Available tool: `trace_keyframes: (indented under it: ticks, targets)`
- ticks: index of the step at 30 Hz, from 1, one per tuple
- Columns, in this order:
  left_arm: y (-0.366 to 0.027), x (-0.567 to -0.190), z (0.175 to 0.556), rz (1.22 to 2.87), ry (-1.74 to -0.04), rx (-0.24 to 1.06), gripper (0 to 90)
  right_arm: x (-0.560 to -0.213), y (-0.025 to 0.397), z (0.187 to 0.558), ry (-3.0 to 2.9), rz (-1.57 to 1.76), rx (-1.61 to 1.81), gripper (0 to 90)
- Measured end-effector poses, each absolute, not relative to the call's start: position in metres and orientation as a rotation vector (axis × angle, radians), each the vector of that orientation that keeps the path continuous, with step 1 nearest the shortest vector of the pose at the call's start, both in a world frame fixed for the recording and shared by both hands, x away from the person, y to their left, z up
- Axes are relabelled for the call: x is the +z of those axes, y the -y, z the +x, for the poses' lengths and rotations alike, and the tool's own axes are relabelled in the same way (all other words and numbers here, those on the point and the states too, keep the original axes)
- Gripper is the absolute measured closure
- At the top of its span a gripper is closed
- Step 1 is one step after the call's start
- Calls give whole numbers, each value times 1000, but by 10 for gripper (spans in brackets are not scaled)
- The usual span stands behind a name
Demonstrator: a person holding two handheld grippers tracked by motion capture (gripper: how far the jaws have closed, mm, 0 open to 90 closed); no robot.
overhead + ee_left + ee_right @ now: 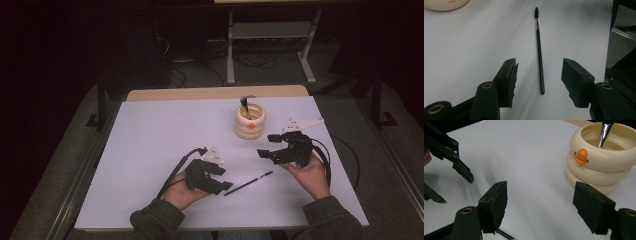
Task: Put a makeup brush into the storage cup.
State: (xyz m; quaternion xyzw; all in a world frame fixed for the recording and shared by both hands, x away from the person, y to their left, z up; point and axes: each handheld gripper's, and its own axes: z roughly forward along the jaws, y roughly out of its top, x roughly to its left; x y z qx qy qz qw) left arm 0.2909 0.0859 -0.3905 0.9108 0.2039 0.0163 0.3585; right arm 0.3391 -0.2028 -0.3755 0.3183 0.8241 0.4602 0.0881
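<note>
The brush (539,51) lies loose on the desk (150,150), between the spread jaws of the left claw (537,80). Right claw (540,207) open, empty. Grasping and placing into the holder (250,121) remain.

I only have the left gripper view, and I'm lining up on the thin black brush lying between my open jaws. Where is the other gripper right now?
Observer: The right gripper is held with its jaws open, to the right of the brush and nearer the cream ringed holder.
Operator: Is anything in that holder already?
Observer: Yes, a tool with a shiny metal ferrule stands inside it, leaning on the rim.
Operator: Which way does the holder face?
Observer: Its orange beak-like knob points toward the person's side of the table, roughly at the right gripper.
</note>
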Motion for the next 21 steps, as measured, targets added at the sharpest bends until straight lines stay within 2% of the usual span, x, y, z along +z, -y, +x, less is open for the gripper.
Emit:
trace_keyframes:
  ticks: [12,21]
  targets:
    - [-62,-405,301,2409,-542,-26,557,-379,202,340,-2462,956,1363,263]
    - [-46,-413,299,2482,-543,15,607,-381,202,339,-2465,951,1361,266]
